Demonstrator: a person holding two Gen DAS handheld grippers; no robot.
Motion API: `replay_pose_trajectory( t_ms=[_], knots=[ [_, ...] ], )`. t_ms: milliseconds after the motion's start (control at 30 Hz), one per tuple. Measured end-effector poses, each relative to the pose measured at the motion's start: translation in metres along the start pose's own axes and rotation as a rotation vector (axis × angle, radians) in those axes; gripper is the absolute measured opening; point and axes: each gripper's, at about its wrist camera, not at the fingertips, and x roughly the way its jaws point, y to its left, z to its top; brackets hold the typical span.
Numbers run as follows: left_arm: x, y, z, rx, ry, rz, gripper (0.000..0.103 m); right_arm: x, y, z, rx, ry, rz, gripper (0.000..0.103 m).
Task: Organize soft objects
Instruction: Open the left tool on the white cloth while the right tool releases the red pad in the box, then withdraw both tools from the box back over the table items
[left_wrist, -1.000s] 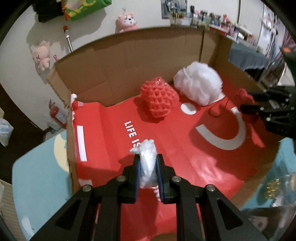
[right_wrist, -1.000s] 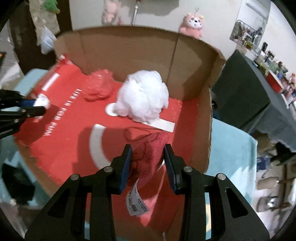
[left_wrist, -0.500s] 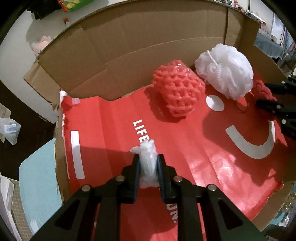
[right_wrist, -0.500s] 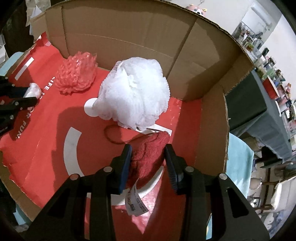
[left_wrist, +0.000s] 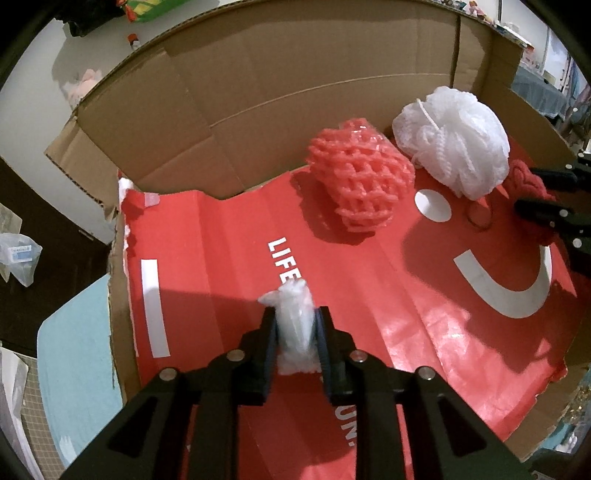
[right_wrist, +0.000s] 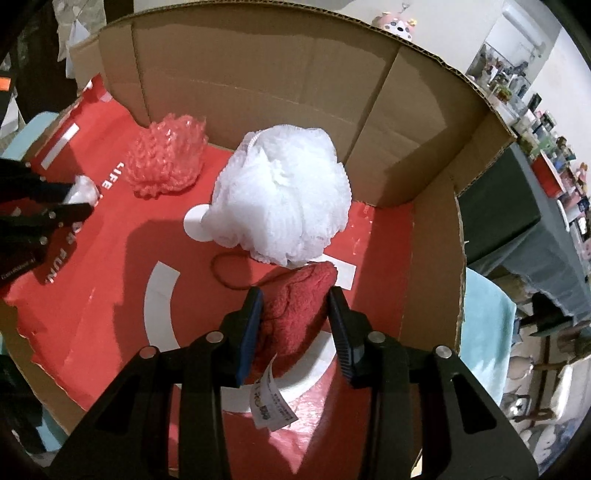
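Observation:
My left gripper (left_wrist: 295, 319) is shut on a small white foam wad (left_wrist: 293, 321), held low over the red floor of the cardboard box (left_wrist: 258, 122). My right gripper (right_wrist: 295, 295) is shut on a red fluffy cloth (right_wrist: 295, 317) with a white tag, just in front of a white mesh bath pouf (right_wrist: 284, 199). A pink foam net (left_wrist: 358, 177) lies by the back wall, left of the pouf (left_wrist: 454, 136). The right gripper with its cloth shows at the left wrist view's right edge (left_wrist: 532, 192); the left gripper shows at the right wrist view's left edge (right_wrist: 79, 197).
The box floor is a red sheet (left_wrist: 424, 295) with white lettering and a smile mark. A light blue mat (left_wrist: 74, 354) lies under the box. Shelves with clutter (right_wrist: 535, 122) and a dark draped table (right_wrist: 517, 206) stand to the right.
Both grippers have moved forward and down into the box with their loads. The right gripper now sits closer to the white pouf.

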Motion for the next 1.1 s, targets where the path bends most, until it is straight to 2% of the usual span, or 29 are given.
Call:
replay_pose_trajectory(
  t_ms=[67, 133, 200, 233, 267, 333, 467, 533, 633, 800, 900, 1000, 1100],
  knots=[
    [0.001, 0.001, -0.001, -0.003, 0.001, -0.002, 0.028, 0.001, -0.002, 0.002, 0.013, 0.012, 0.010, 0.036],
    [0.001, 0.002, -0.001, -0.008, 0.003, -0.009, 0.032, 0.004, -0.004, 0.003, 0.006, 0.022, -0.022, 0.039],
    [0.002, 0.005, -0.001, -0.012, 0.004, -0.018, 0.042, 0.005, -0.004, 0.003, -0.005, 0.029, -0.029, 0.040],
    [0.001, 0.006, -0.001, -0.015, -0.002, -0.019, 0.043, 0.005, -0.004, 0.003, -0.005, 0.029, -0.028, 0.047],
    [-0.002, 0.007, -0.002, -0.019, -0.014, -0.020, 0.045, 0.004, -0.004, 0.003, -0.003, 0.029, -0.027, 0.054],
    [-0.011, 0.010, -0.004, -0.025, -0.041, -0.027, 0.047, -0.001, 0.000, 0.003, -0.020, 0.019, -0.027, 0.063],
    [-0.042, 0.015, -0.010, -0.045, -0.125, -0.040, 0.070, -0.020, 0.005, 0.000, -0.024, -0.017, -0.037, 0.064],
    [-0.063, 0.016, -0.017, -0.060, -0.180, -0.051, 0.075, -0.031, 0.005, -0.001, -0.013, -0.036, -0.037, 0.064],
    [-0.097, 0.016, -0.030, -0.085, -0.255, -0.077, 0.082, -0.058, 0.007, -0.008, 0.003, -0.080, -0.037, 0.075],
    [-0.152, 0.009, -0.063, -0.117, -0.389, -0.075, 0.098, -0.117, 0.014, -0.028, 0.026, -0.181, -0.025, 0.076],
    [-0.186, 0.001, -0.082, -0.131, -0.474, -0.070, 0.100, -0.155, 0.020, -0.042, 0.041, -0.260, -0.021, 0.077],
    [-0.214, -0.011, -0.104, -0.154, -0.553, -0.068, 0.103, -0.189, 0.022, -0.059, 0.073, -0.338, -0.016, 0.085],
    [-0.237, -0.023, -0.127, -0.157, -0.624, -0.063, 0.103, -0.222, 0.031, -0.085, 0.089, -0.428, -0.021, 0.086]
  ],
)
